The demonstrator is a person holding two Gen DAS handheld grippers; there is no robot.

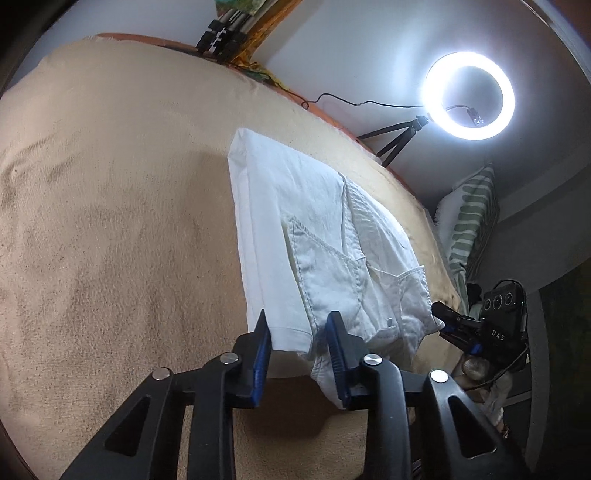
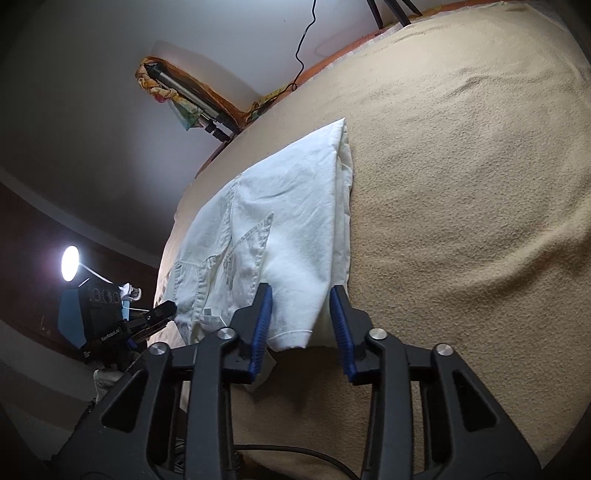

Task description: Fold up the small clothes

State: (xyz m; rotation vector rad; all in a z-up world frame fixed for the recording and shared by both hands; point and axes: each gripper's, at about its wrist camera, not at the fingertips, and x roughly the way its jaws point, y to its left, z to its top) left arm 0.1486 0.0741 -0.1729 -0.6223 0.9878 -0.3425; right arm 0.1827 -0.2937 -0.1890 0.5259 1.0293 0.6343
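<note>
White folded shorts with a stitched pocket lie on a beige blanket. In the left wrist view my left gripper stands with its jaws on either side of a hem at the near end. A gap shows between the blue pads, so the cloth is not pinched. Off to the right, my right gripper sits by the waistband corner. The right wrist view shows the shorts with my right gripper straddling a hem corner, jaws apart. My left gripper is at the left edge of the cloth.
The blanket spreads wide beside the shorts. A lit ring light on a small tripod stands past the far edge, with a cable along the wall. A striped pillow lies at the right. Folded stands lean at the back.
</note>
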